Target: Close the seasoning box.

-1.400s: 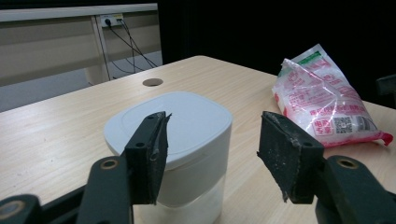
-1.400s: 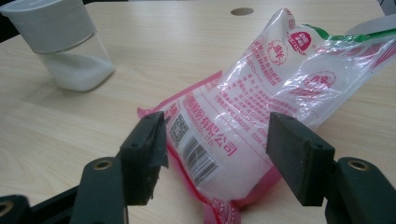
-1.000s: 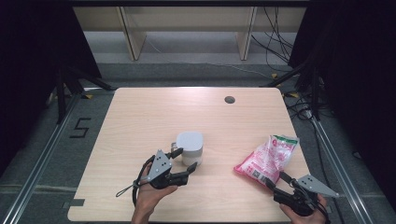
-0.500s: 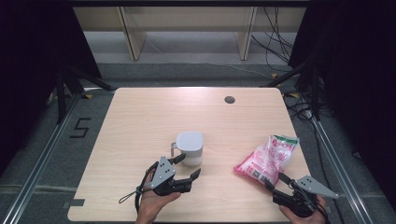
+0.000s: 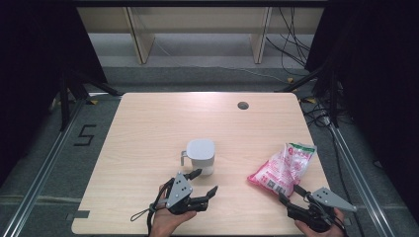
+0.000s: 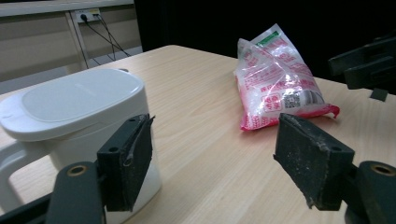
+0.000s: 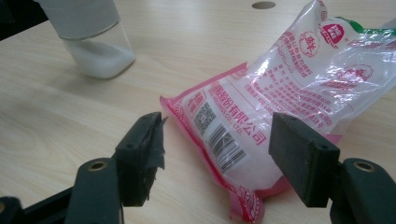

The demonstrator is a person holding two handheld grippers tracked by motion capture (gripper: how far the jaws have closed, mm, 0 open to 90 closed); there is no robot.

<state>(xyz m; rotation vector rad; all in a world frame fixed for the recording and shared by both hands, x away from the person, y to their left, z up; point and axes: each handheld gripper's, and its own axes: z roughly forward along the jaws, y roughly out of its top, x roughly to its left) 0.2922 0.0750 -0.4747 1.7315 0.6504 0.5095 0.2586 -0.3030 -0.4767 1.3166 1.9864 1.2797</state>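
Note:
A white lidded container [image 5: 200, 155] with a handle on its left stands near the table's middle. My left gripper [image 5: 205, 181] lies just in front of it, open and empty. In the left gripper view the container [image 6: 74, 112] stands beside the left jaw, apart from the pads, with my left gripper [image 6: 212, 158] aimed across the table toward the bag [image 6: 275, 79]. A pink and clear plastic bag [image 5: 284, 168] of white grains lies at the right. My right gripper [image 5: 290, 193] is open at its near end; in the right gripper view the bag's [image 7: 261, 112] corner lies between the spread jaws of my right gripper [image 7: 217, 154], untouched.
The wooden table [image 5: 163, 123] has a dark cable hole [image 5: 242, 105] near its far edge. The container [image 7: 93, 42] has a clear base with white contents. My right gripper's dark body [image 6: 364, 65] rises beyond the bag. Dark stands and cables flank the table.
My left gripper has drawn back from the container toward the near edge and slightly right. The right gripper, bag and container have stayed put.

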